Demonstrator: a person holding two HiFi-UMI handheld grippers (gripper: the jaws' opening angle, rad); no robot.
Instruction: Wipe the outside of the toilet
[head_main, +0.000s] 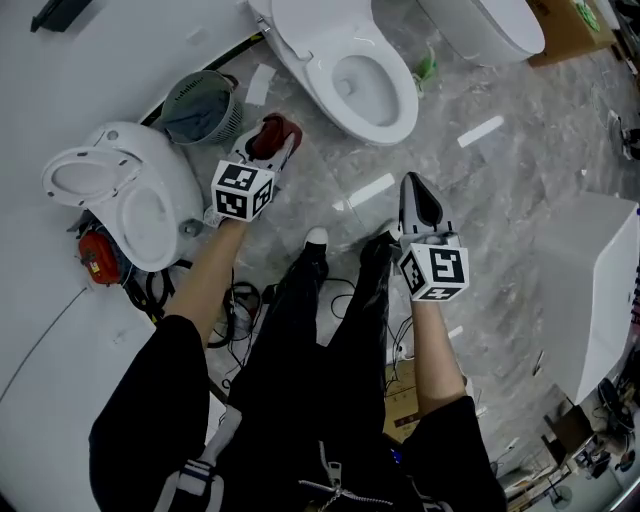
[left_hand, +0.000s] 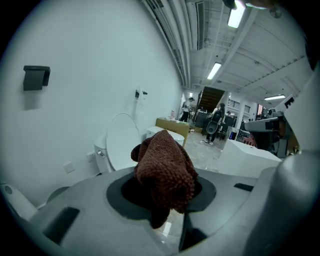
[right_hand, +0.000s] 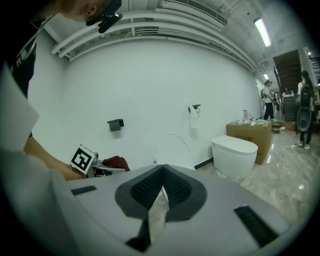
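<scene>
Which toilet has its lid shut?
The toilet at the head view's top right, beside the cardboard box; its lid is down, while the centre toilet and left toilet show open bowls.

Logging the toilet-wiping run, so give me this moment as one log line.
left gripper: shut on brown cloth, held clear of toilet | right gripper: shut, empty | toilet: lid up, wiping not started

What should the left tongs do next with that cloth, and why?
Probably carry the cloth forward onto the outer side of the toilet ahead. The left tongs clamp the cloth, but it hangs short of the toilet, touching nothing yet.
</scene>
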